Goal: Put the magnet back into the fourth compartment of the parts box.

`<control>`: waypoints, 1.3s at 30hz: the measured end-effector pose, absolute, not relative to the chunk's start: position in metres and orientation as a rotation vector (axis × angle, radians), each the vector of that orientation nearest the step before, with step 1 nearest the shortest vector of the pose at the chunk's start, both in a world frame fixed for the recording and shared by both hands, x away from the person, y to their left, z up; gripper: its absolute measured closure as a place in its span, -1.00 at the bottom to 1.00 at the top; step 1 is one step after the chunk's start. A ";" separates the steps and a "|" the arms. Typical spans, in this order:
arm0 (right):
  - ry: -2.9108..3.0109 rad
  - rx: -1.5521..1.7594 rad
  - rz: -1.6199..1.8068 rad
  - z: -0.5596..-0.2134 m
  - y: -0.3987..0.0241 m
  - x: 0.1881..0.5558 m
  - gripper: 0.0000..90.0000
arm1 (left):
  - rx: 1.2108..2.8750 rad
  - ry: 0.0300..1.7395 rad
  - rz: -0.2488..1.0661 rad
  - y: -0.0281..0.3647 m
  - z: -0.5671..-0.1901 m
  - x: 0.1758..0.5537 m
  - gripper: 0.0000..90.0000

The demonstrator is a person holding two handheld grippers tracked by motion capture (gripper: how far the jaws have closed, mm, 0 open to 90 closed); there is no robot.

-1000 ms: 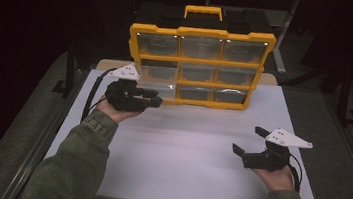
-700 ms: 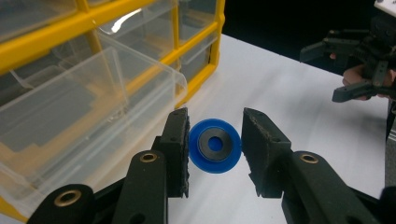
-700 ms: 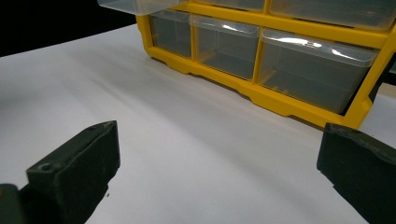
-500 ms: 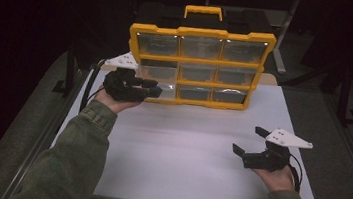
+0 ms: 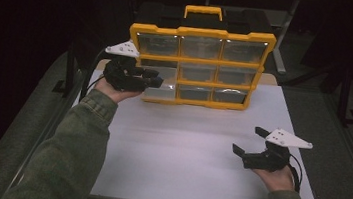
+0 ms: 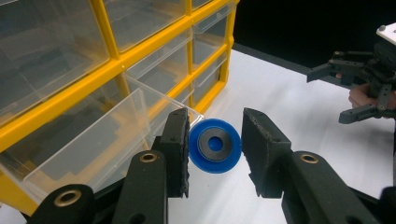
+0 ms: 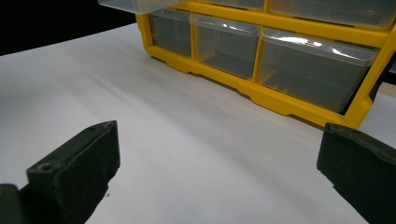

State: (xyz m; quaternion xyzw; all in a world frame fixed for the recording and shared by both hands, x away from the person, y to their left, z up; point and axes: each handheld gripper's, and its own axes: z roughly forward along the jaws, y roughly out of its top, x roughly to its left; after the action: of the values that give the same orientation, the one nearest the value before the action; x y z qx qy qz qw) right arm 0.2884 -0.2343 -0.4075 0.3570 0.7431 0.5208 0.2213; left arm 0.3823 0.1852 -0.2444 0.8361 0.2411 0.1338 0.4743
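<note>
Left hand-held gripper (image 5: 159, 81) is held at the left side of the yellow drawer cabinet (image 5: 202, 32), level with the middle row. A blue disc (image 6: 215, 145) with a grey centre ring is seen between its jaws in the left gripper view; the left pad touches the disc edge, a narrow gap shows at the right pad, so a firm pinch cannot be confirmed. Jaws are set only slightly wider than the disc.

The clear drawer (image 6: 88, 140) at the left of the cabinet is pulled out; the disc is held just beside its front corner, above the white worktop (image 5: 183, 150). The other drawers are seen pushed in.

Right hand-held gripper (image 5: 249, 147) is held low over the worktop's right side, well apart from the cabinet, jaws spread wide with nothing between them. In the right gripper view its two pads (image 7: 79, 172) frame bare worktop, with the cabinet's bottom row (image 7: 261, 51) beyond.

Green sleeves (image 5: 72, 153) enter from the bottom of the high view.
</note>
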 end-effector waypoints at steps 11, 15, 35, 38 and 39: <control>2.056 0.987 1.439 -0.408 -0.234 0.288 -1.00 | 2.043 0.608 0.339 0.184 -0.241 0.392 0.39; 2.055 0.986 1.439 -0.408 -0.235 0.288 -1.00 | 2.043 0.622 0.339 0.184 -0.240 0.397 0.39; 2.063 0.987 1.437 -0.408 -0.234 0.288 -1.00 | 2.030 0.725 0.336 0.183 -0.239 0.427 0.39; 2.063 0.985 1.438 -0.408 -0.234 0.288 -1.00 | 2.023 0.746 0.317 0.183 -0.241 0.431 0.39; 2.064 0.986 1.438 -0.409 -0.234 0.288 -1.00 | 2.019 0.751 0.304 0.183 -0.242 0.432 0.38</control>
State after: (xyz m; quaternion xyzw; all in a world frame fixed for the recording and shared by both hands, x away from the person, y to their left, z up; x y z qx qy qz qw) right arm 0.2884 -0.2338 -0.4085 0.3561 0.7457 0.5192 0.2181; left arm 0.4323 0.1829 -0.2417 0.8219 0.3057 0.1239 0.4645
